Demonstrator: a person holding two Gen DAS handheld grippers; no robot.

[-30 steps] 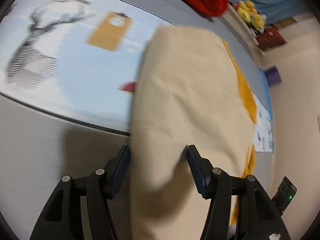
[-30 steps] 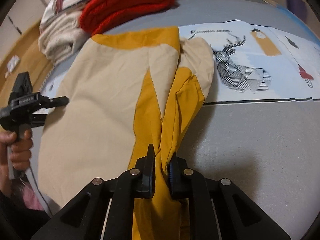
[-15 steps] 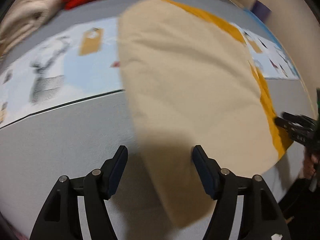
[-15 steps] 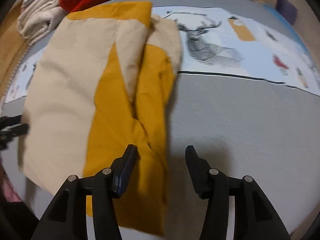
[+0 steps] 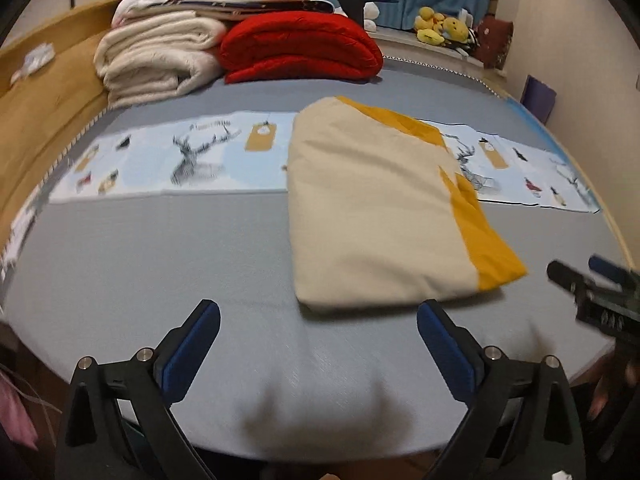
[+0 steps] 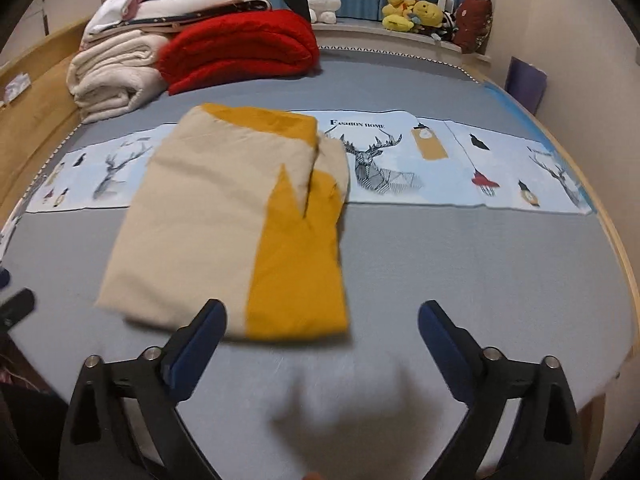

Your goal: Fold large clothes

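A folded beige and mustard-yellow garment lies flat on the grey bed. My left gripper hovers over the bed's near edge, just short of the garment; its jaws are opening wide with nothing between them. My right gripper hangs in front of the garment's near yellow corner, its jaws also opening, with only bed surface between them. The right gripper shows blurred at the right edge of the left wrist view. The tip of the left gripper shows at the left edge of the right wrist view.
A printed strip with deer drawings crosses the bed under the garment. Folded white blankets and a red blanket are stacked at the headboard end. Plush toys sit by the blue curtain.
Both grippers let go of the garment, opened wide and pulled back and up from it. The garment now lies flat and folded on the bed.
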